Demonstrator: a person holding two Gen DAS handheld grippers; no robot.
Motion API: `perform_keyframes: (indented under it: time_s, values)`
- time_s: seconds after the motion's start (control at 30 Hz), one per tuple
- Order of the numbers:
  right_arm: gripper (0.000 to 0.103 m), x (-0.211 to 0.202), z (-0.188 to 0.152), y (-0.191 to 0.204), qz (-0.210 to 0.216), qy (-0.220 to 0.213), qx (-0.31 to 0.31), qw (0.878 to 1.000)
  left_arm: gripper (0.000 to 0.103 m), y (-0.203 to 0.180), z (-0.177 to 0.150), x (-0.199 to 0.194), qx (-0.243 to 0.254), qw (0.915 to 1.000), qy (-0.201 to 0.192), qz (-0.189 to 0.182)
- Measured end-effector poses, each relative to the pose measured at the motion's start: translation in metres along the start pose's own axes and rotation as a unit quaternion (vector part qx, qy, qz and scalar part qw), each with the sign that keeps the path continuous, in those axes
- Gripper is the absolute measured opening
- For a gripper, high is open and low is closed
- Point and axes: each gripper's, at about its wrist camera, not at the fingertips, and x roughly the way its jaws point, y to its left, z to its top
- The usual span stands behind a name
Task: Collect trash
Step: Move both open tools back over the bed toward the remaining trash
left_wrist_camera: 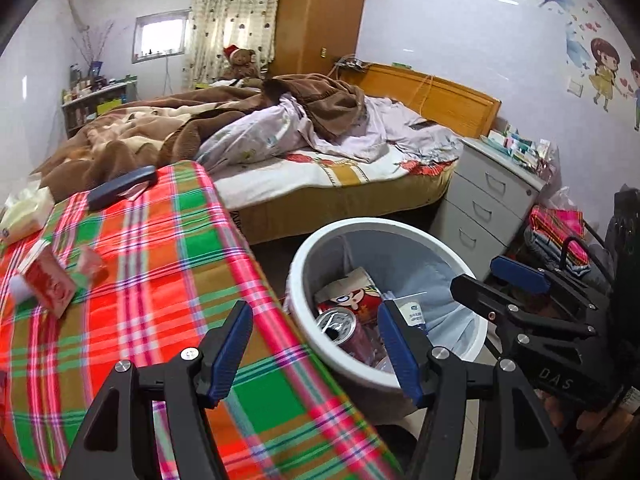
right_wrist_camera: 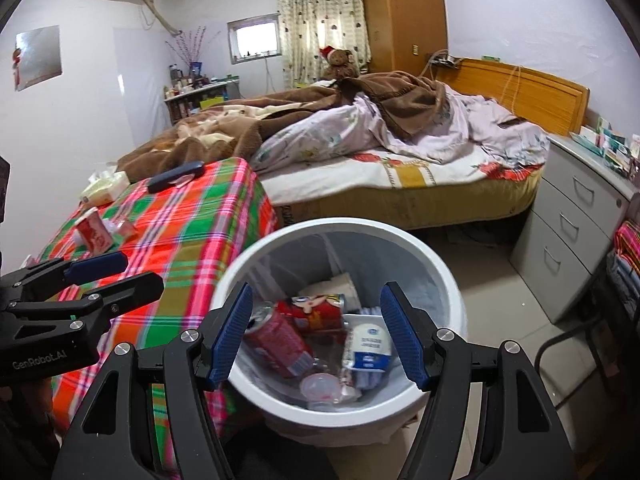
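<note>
- From the left wrist view, we see our left tool (left_wrist_camera: 316,354) spread wide with nothing between its ribbed blue pads; one finger hangs over the plaid cloth, the other over the bin's mouth.
- The surface (left_wrist_camera: 168,280) wears a woven cloth in orange, green and pink checks. On it, towards the far left, lie a crumpled red-and-white carton (left_wrist_camera: 46,284) and a small squashed red wrapper (left_wrist_camera: 92,266), just beside each other.
- A soft tissue pack (left_wrist_camera: 26,214) and a dark, flat oblong case (left_wrist_camera: 122,188) sit near the cloth's far edge.
- The round white bin (left_wrist_camera: 320,344), lined with a thin grey bag, stands on the floor just beside the surface. The right tool (left_wrist_camera: 500,284) shows past its right rim, black and angular.
- From the right wrist view, our right tool (right_wrist_camera: 316,334) gapes equally wide and empty, directly above the bin (right_wrist_camera: 448,280).
- Inside we make out a dented pink can (right_wrist_camera: 280,340), a glossy red cartoon-printed packet (right_wrist_camera: 316,312), a blue-and-white carton (right_wrist_camera: 370,348) and what may be a clear plastic cup (right_wrist_camera: 318,386), though it is blurred.
- The left tool (right_wrist_camera: 100,276) reaches in at the left edge, over the cloth.
- The bed (right_wrist_camera: 400,184) behind carries a rumpled brown fleece blanket.
</note>
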Motion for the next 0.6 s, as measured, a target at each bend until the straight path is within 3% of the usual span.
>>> perform_keyframes:
  time_s: [0.6]
  values:
    - [0.068, -0.004, 0.009, 0.067, 0.063, -0.018, -0.055, 0.996, 0.065, 0.081, -0.027, -0.063, -0.057, 0.9946, -0.034, 0.08]
